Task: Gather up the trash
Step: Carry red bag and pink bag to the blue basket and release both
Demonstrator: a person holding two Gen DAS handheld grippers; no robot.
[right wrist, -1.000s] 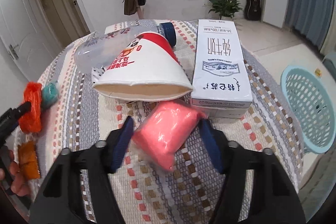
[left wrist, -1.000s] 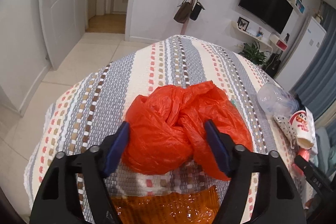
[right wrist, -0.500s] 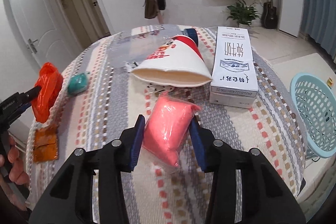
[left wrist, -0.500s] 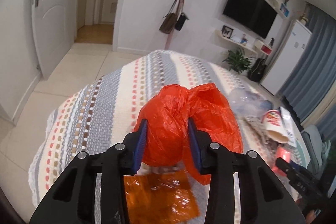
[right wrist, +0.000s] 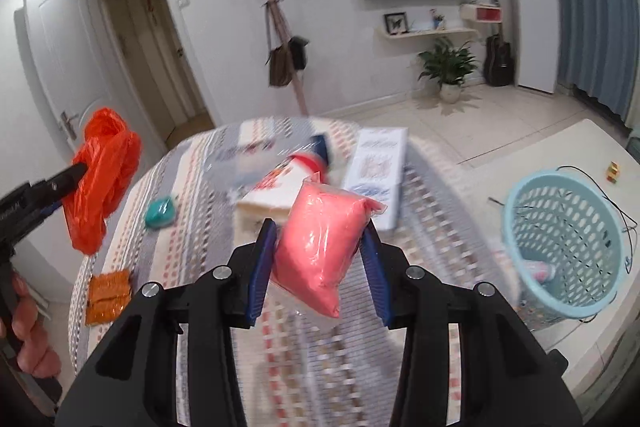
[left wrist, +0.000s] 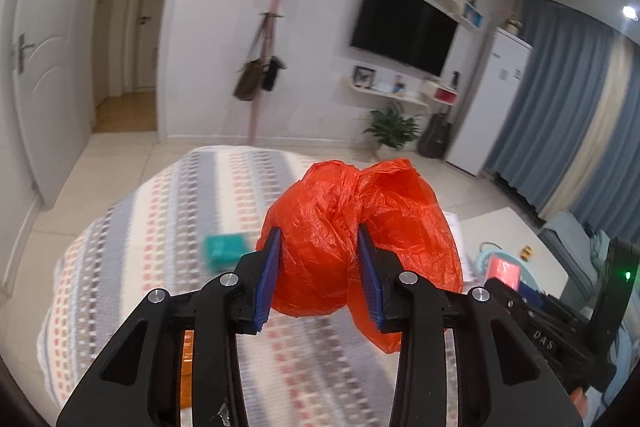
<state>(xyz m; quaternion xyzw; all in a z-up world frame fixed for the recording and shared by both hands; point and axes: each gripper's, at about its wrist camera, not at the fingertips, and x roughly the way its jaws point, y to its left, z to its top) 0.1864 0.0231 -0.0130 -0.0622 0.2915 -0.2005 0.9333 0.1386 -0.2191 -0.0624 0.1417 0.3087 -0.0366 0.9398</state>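
Note:
My left gripper [left wrist: 318,277] is shut on a crumpled orange plastic bag [left wrist: 352,227] and holds it well above the striped tablecloth [left wrist: 160,227]. My right gripper [right wrist: 316,271] is shut on a pink sealed packet [right wrist: 320,243], lifted above the table. The orange bag [right wrist: 102,179] and the left gripper also show at the left of the right wrist view. The pink packet [left wrist: 505,271] shows at the right of the left wrist view. A light blue mesh basket [right wrist: 568,247] stands on the floor to the right of the table.
On the table lie a teal object [right wrist: 160,213], an orange foil wrapper [right wrist: 108,291], a white carton [right wrist: 376,167], a paper cup [right wrist: 280,187] and a clear plastic bottle [right wrist: 248,163]. A coat stand [right wrist: 280,39] stands beyond the table.
Both grippers closed on their items and lifted them off the table. The orange bag and pink packet now hang higher, and both views have swung upward and to the right.

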